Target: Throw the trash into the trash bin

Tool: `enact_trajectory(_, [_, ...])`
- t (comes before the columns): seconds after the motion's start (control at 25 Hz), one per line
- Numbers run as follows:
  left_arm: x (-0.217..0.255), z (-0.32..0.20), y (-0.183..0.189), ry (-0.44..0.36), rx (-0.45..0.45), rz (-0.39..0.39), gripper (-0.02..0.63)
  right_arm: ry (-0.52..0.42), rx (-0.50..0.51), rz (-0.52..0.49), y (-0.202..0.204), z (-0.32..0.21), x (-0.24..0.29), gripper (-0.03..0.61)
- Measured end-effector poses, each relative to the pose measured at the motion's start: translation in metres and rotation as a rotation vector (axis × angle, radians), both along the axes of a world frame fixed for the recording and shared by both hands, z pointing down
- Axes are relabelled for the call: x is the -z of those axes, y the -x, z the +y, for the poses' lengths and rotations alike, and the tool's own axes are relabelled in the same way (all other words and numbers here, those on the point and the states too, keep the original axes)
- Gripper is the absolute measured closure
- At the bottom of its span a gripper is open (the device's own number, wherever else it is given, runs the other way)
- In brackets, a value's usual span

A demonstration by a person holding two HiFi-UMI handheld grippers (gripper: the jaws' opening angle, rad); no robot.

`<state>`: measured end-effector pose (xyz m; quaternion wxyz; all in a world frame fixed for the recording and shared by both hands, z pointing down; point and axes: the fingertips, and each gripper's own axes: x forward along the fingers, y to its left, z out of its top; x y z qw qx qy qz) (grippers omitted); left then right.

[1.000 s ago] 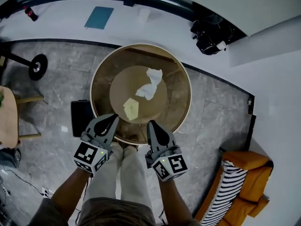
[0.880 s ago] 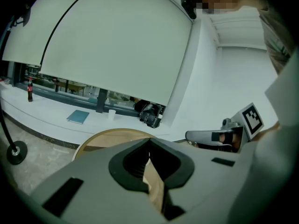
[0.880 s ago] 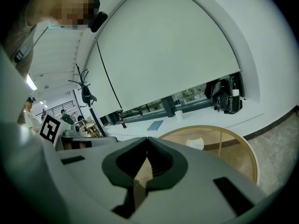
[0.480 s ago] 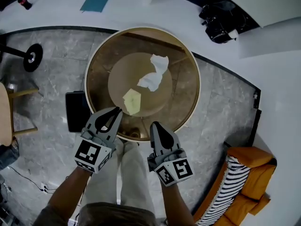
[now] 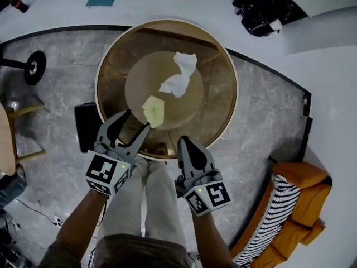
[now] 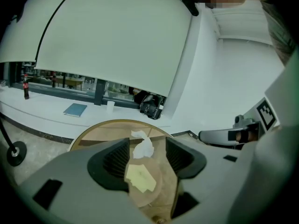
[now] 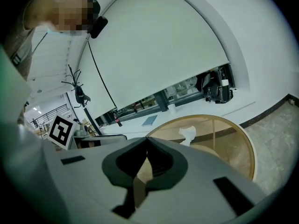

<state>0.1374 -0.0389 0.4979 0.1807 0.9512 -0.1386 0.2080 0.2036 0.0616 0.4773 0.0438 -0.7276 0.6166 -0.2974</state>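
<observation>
Head view looks down on a round counter (image 5: 231, 88) with a gold rim and a see-through top. Two bits of trash lie on a brown round part in the middle of the counter. One is a yellow paper (image 5: 153, 110), on the side of the counter closest to the person. The other is a white crumpled tissue (image 5: 179, 76), a little farther in toward the middle of the counter. The two bits are close together but do not touch.

The left gripper (image 5: 135, 120) is over the near edge of the counter. Its fingers (image 6: 112, 160) stand wide apart and have just been opening. Nothing is pinched in them. In the left gripper view the yellow paper and the tissue show through the gap, lying down on the counter past the fingers.

The right gripper (image 5: 183, 141) hangs at the near edge of the counter, beside the left one. In the right gripper view its fingers (image 7: 159, 160) are pressed together at the tips with nothing in them.

An orange chair (image 5: 295, 205) with a striped pillow stands on the grey floor, well away from the counter.
</observation>
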Motion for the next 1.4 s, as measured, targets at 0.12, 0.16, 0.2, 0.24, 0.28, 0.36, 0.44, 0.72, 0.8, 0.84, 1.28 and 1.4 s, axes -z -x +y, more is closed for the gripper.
enact_trajectory(0.12, [-0.007, -0.004, -0.001, -0.014, 0.006, -0.025, 0.353, 0.003, -0.002, -0.011, 0.001, 0.0, -0.003, 0.56])
enact_trajectory(0.16, [-0.01, -0.004, -0.001, -0.013, 0.003, -0.036, 0.353, 0.003, -0.003, -0.014, 0.002, 0.0, -0.004, 0.56])
enact_trajectory(0.2, [-0.014, -0.004, -0.001, -0.011, -0.002, -0.045, 0.353, 0.003, -0.005, -0.017, 0.002, 0.0, -0.005, 0.56])
enact_trajectory(0.24, [-0.018, -0.004, -0.002, -0.008, -0.006, -0.053, 0.353, 0.004, -0.007, -0.018, 0.003, 0.0, -0.006, 0.56])
enact_trajectory(0.28, [-0.022, -0.004, -0.003, -0.003, -0.009, -0.06, 0.353, 0.005, -0.009, -0.02, 0.002, 0.0, -0.007, 0.56])
enact_trajectory(0.36, [-0.03, -0.003, -0.005, 0.008, -0.015, -0.072, 0.353, 0.007, -0.011, -0.023, 0.002, 0.001, -0.008, 0.56])
enact_trajectory(0.44, [-0.04, -0.001, -0.008, 0.018, -0.021, -0.085, 0.353, 0.009, -0.011, -0.027, 0.001, 0.001, -0.009, 0.56])
enact_trajectory(0.72, [-0.092, 0.005, -0.022, 0.045, -0.052, -0.164, 0.353, 0.021, -0.018, -0.038, -0.001, 0.005, -0.017, 0.56])
enact_trajectory(0.8, [-0.109, 0.004, -0.026, 0.052, -0.058, -0.193, 0.353, 0.027, -0.017, -0.042, 0.0, 0.005, -0.019, 0.56])
enact_trajectory(0.84, [-0.118, 0.004, -0.028, 0.055, -0.06, -0.209, 0.353, 0.029, -0.016, -0.044, 0.0, 0.005, -0.02, 0.56])
enact_trajectory(1.28, [-0.192, 0.006, -0.039, 0.085, -0.069, -0.372, 0.353, 0.039, -0.017, -0.056, -0.001, 0.011, -0.025, 0.56])
enact_trajectory(1.4, [-0.191, 0.005, -0.04, 0.08, -0.067, -0.379, 0.353, 0.04, -0.019, -0.062, -0.001, 0.012, -0.027, 0.56])
